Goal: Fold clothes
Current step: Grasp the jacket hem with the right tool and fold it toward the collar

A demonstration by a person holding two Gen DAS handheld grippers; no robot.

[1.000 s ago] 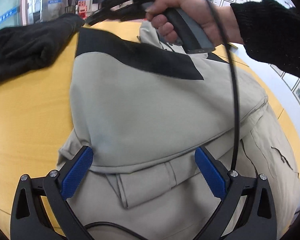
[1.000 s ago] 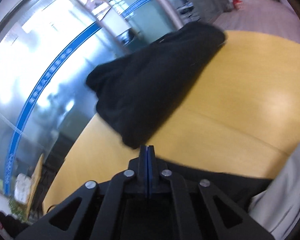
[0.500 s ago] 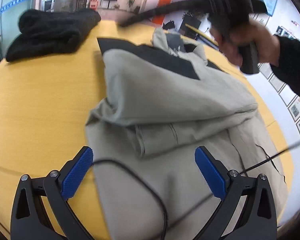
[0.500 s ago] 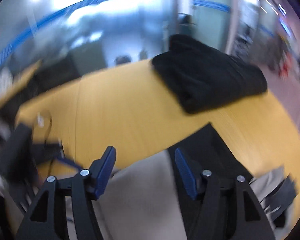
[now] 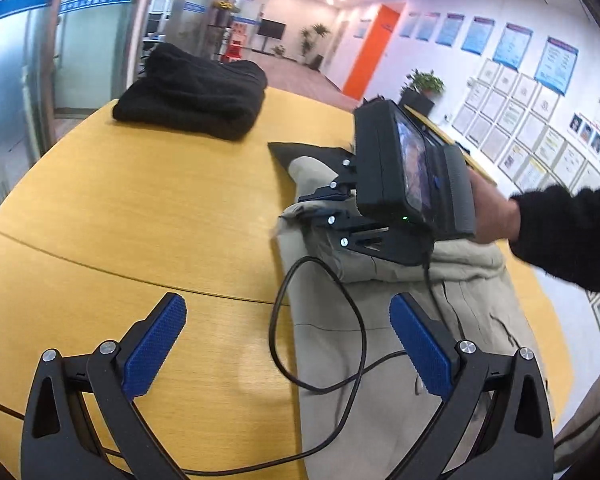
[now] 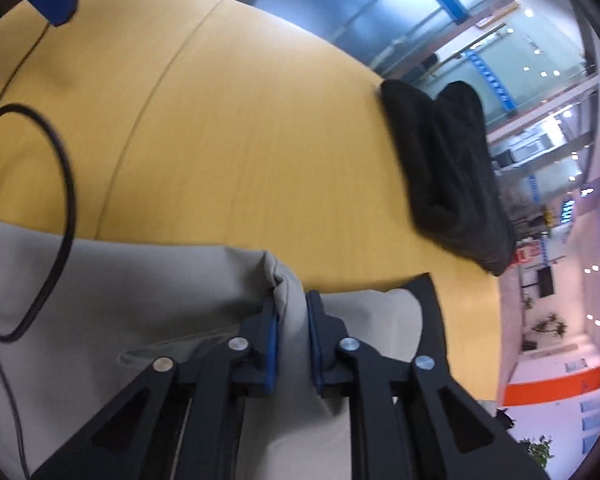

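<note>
The right tongs (image 6: 291, 336) have just been closing and now pinch a bunched fold of the beige fabric jacket with black panels (image 6: 148, 280), which lies on the yellow wooden counter (image 6: 240, 140). The left tongs (image 5: 288, 344) gape wide with nothing between them, the jacket's edge beneath their right pad. A folded black knit garment (image 5: 196, 92) sits well beyond both. A black cable (image 5: 320, 320) loops across the jacket.

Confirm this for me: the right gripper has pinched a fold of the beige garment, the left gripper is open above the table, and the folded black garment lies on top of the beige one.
One part is wrong. The folded black garment lies apart from the beige garment, directly on the yellow table, as the left wrist view shows. The rest holds: the right gripper has just closed on a fold of the beige garment, and the left gripper is open.
</note>
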